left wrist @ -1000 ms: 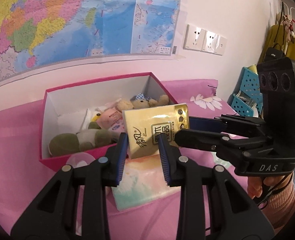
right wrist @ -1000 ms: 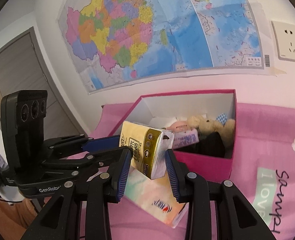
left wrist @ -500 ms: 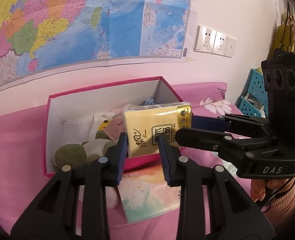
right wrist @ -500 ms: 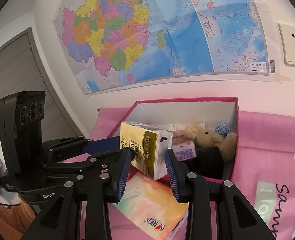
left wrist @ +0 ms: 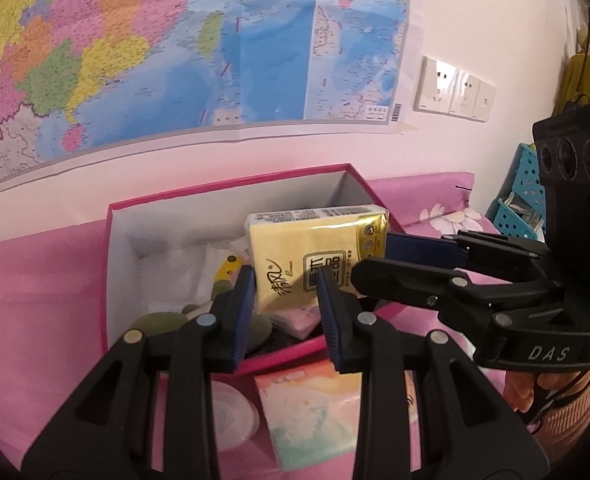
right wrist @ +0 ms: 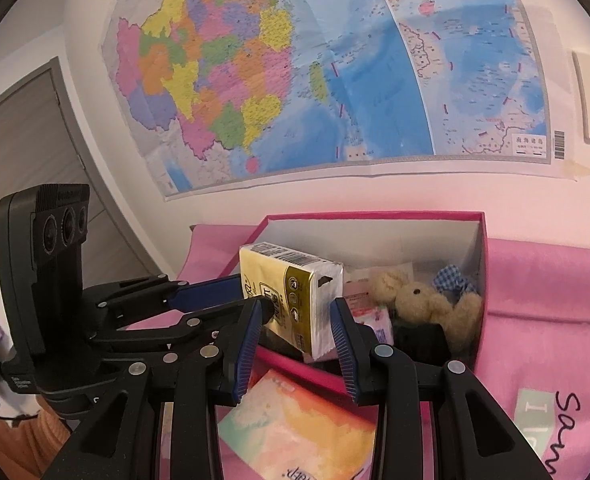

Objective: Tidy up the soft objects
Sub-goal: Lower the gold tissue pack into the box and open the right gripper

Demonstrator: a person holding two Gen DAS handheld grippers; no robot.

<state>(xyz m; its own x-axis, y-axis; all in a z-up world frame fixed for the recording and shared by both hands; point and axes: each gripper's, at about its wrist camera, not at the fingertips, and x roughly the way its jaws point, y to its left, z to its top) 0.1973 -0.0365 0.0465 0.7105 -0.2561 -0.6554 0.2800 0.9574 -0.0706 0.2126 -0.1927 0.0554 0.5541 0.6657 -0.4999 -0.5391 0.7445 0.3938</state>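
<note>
A yellow tissue pack is held by both grippers above the open pink box. My left gripper is shut on its near edge. My right gripper is shut on its white end; in the left wrist view it reaches in from the right. The box holds plush toys, among them a tan teddy bear, a green plush and small pink packs.
A pastel tissue pack lies on the pink cloth in front of the box; it also shows in the right wrist view. A white round item lies beside it. A map covers the wall. Blue baskets stand at right.
Both grippers have carried the yellow tissue pack up and forward, from in front of the box to above its opening. The grip has not changed.
</note>
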